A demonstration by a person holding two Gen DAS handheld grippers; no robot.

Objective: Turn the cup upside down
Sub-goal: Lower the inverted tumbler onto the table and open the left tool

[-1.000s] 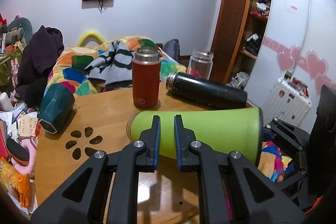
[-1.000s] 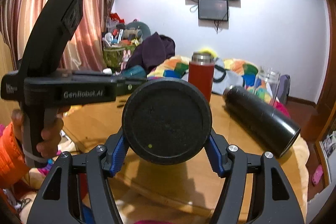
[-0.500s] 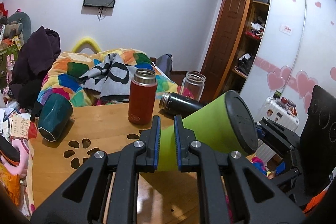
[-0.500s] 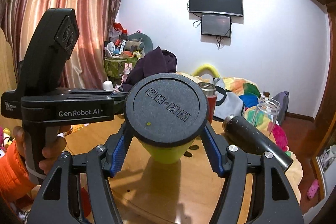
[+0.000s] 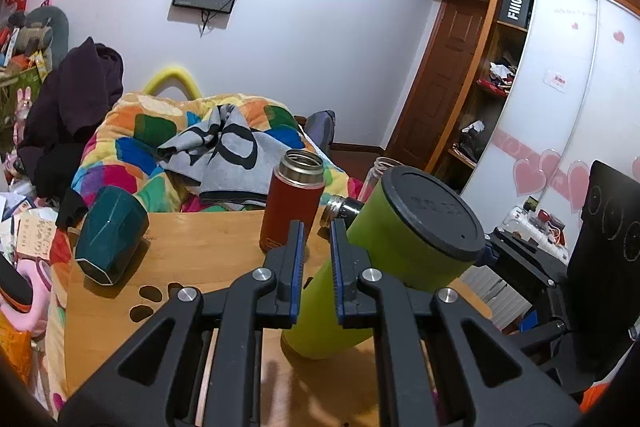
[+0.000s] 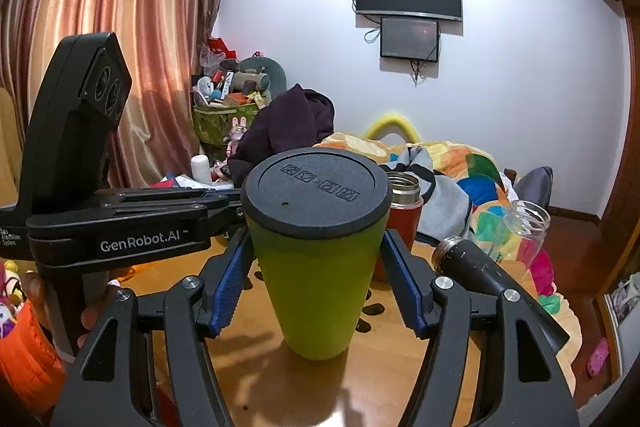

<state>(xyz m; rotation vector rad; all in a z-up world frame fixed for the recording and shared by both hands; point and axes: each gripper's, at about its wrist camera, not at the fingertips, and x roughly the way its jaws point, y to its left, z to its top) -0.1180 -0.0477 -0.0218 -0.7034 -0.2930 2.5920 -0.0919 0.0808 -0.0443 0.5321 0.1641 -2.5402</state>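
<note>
Lime-green tapered cup (image 6: 320,283) with its black base (image 6: 316,197) uppermost stands on my wooden desk (image 6: 400,379), my right tool (image 6: 316,287) spread wide around it, my left tool (image 5: 316,267) narrow beside it.

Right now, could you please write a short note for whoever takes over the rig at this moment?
Left claw: nearly closed, holding nothing, close beside the cup.
Right claw: straddles the cup just under its black end; I cannot tell whether it grips.
Cup: black end up, green end apparently on the table, leaning in the left view.
Done: the turn-over looks nearly finished.
Left: settle it straight, open the right claw, back both away.
</note>
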